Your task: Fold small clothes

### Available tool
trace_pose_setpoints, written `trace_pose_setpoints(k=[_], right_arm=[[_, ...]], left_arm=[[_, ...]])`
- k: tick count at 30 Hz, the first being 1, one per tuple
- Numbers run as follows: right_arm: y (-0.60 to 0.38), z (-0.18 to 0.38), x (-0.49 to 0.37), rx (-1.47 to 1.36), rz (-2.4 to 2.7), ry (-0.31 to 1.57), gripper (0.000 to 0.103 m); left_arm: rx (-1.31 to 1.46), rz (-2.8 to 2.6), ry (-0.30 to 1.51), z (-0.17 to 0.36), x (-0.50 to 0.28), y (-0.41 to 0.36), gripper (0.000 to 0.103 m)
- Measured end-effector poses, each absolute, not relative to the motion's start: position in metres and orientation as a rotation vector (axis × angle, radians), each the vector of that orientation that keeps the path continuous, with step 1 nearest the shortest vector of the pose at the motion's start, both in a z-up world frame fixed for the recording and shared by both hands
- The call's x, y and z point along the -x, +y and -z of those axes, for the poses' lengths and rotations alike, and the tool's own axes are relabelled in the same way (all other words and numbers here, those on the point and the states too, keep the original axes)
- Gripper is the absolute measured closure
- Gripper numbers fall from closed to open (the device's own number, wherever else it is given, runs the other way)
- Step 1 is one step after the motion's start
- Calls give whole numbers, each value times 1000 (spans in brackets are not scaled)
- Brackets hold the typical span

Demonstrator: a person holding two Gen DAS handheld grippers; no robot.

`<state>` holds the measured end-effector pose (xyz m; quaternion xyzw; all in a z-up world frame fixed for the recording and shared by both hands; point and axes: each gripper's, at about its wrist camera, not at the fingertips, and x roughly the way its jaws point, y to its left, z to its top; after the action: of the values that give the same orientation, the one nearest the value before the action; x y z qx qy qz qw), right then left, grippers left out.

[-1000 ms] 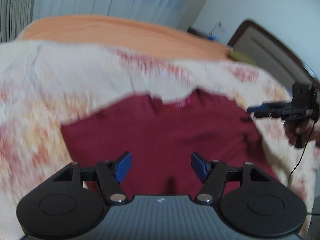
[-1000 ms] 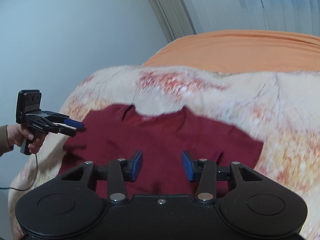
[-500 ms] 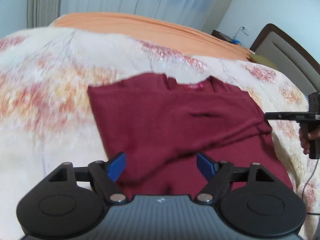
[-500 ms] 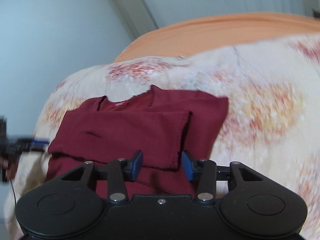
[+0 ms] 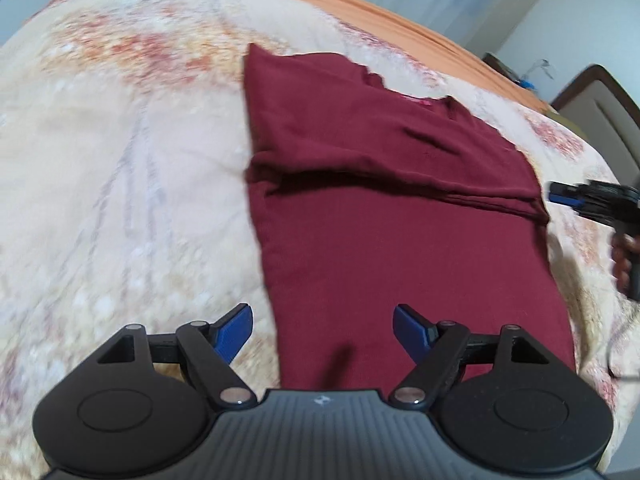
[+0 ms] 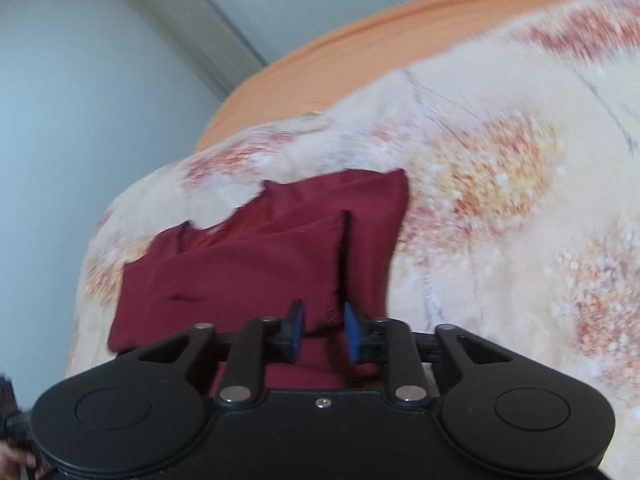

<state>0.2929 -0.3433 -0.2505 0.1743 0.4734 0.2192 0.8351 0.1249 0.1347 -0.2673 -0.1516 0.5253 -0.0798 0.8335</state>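
The maroon shirt (image 5: 400, 216) is lying partly folded on the bed's floral blanket (image 5: 120, 160), both claws hovering at its near hem, left claw (image 5: 322, 334) spread wide, right claw (image 6: 322, 334) narrowly apart, probably lining up the next fold.

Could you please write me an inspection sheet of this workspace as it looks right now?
Surface: floral blanket over an orange sheet on a bed.
Job's things: dark red shirt lying flat, one sleeve folded across the chest.
Clutter: nothing seen.
Grippers: left gripper open above the shirt's hem; right gripper narrowly open, low over the shirt, contact unclear.
Cables: thin cable below the right hand.
Surroundings: headboard, curtains, pale wall.
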Motion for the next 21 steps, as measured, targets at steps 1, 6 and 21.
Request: trace_pose_setpoints(k=[1,6,21], right_arm=[[-344,244,-284,-354,-476,991,60],[-342,218,-228,-316,-525,986,46],[-313,117,-72,-362,-536,974,19]], left_arm=[[331,153,1113,264,-122,136,21],[329,103,1087,237,-108,133,21],[293,105,1033,152,-40,125,14]])
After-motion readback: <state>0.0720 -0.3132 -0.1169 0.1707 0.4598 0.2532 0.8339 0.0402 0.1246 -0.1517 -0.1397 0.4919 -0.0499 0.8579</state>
